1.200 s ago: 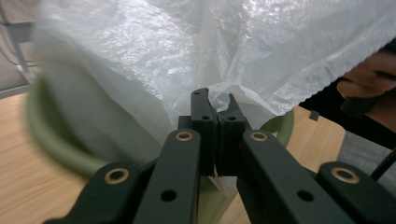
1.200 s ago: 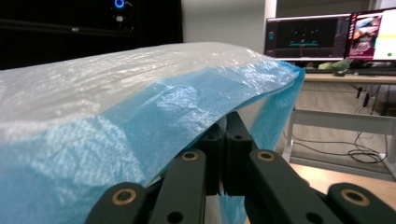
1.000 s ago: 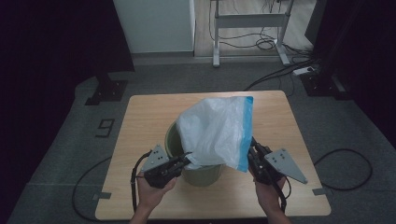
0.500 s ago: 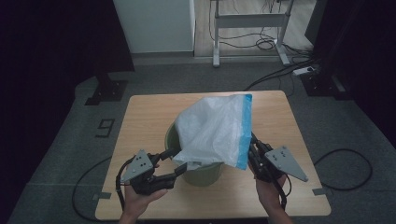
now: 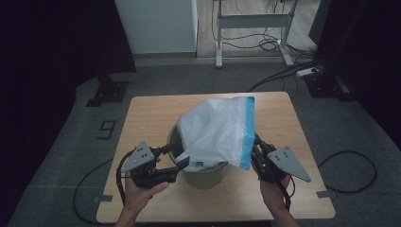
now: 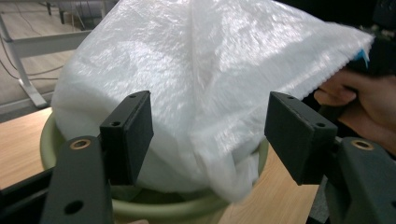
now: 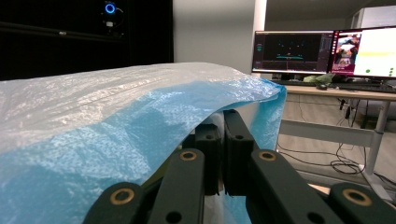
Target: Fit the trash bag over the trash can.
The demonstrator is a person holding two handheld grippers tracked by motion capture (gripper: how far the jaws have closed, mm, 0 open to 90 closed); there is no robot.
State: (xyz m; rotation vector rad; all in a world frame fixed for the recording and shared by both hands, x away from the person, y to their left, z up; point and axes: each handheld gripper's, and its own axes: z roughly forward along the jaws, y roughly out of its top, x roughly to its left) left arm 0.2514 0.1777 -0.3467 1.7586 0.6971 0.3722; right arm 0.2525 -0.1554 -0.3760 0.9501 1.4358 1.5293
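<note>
Lining a green bin (image 5: 203, 177) with a white bin liner (image 5: 215, 135), by the look of it. Bin at table (image 5: 142, 118) centre, near front edge; liner bunched over its mouth, mostly outside, blue hem (image 5: 247, 137) hanging at the right. Right gripper (image 5: 258, 152): jaws pressed together, pinching blue hem. Left gripper (image 6: 210, 135): jaws spread wide, holding nothing, aimed at liner's near fold above the rim. Recommended: close left jaws on a single layer of the hem, not the bunched body; then draw both hems apart and down over the rim, evenly. Risk: tearing thin film, tipping the light bin.
</note>
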